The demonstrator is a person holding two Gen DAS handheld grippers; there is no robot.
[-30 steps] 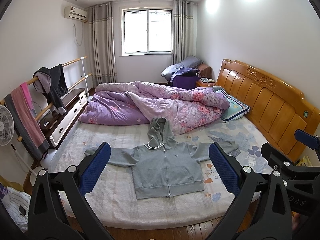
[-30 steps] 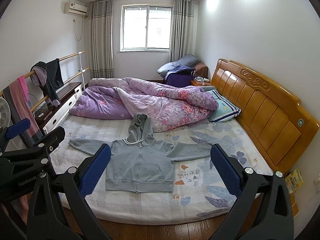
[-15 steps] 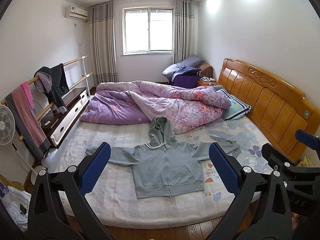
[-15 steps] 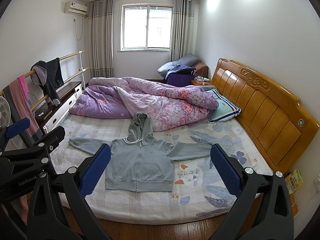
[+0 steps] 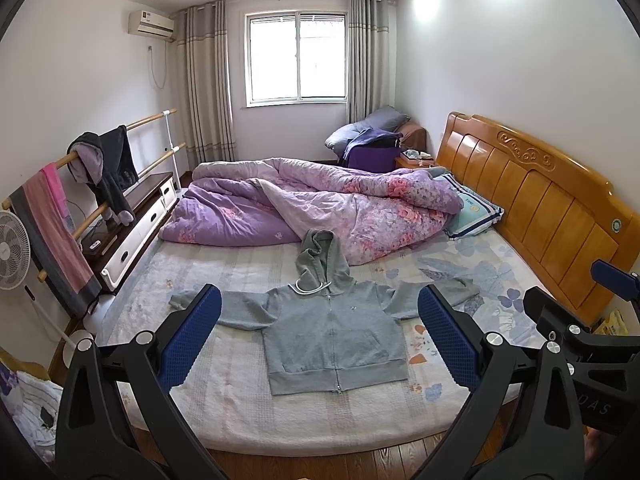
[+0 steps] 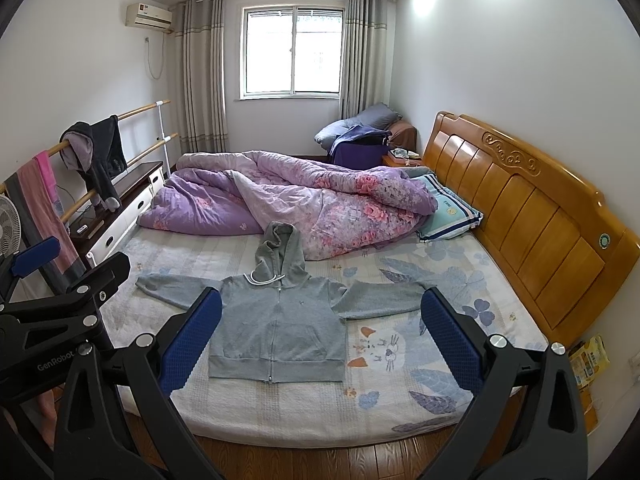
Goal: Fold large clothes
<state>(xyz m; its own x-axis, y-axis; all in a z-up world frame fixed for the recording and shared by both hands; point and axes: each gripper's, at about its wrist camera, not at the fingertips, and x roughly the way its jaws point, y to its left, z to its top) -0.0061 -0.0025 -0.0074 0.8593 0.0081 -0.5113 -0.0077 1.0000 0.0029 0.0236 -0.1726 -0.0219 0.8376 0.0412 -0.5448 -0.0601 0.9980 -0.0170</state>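
A grey zip-up hoodie [image 5: 332,332] [image 6: 280,320] lies flat and face up on the bed, zipped, sleeves spread to both sides, hood pointing toward the quilt. My left gripper [image 5: 320,340] hangs open in front of the bed's near edge, well short of the hoodie, with nothing between its blue pads [image 5: 192,336]. My right gripper [image 6: 320,340] is open too, held at about the same distance, empty. Each gripper's black frame also shows at the side of the other's view.
A rumpled purple floral quilt [image 5: 312,208] covers the far half of the bed [image 6: 400,400], with a striped pillow [image 6: 448,216] beside the wooden headboard [image 6: 532,216]. On the left stand a rail with hung clothes [image 5: 100,168], a low cabinet [image 5: 132,224] and a fan [image 5: 12,256]. Wooden floor lies below.
Both views have crept slightly; the hoodie sits marginally higher in each frame. Both grippers remain open and empty, and the hoodie has not moved.
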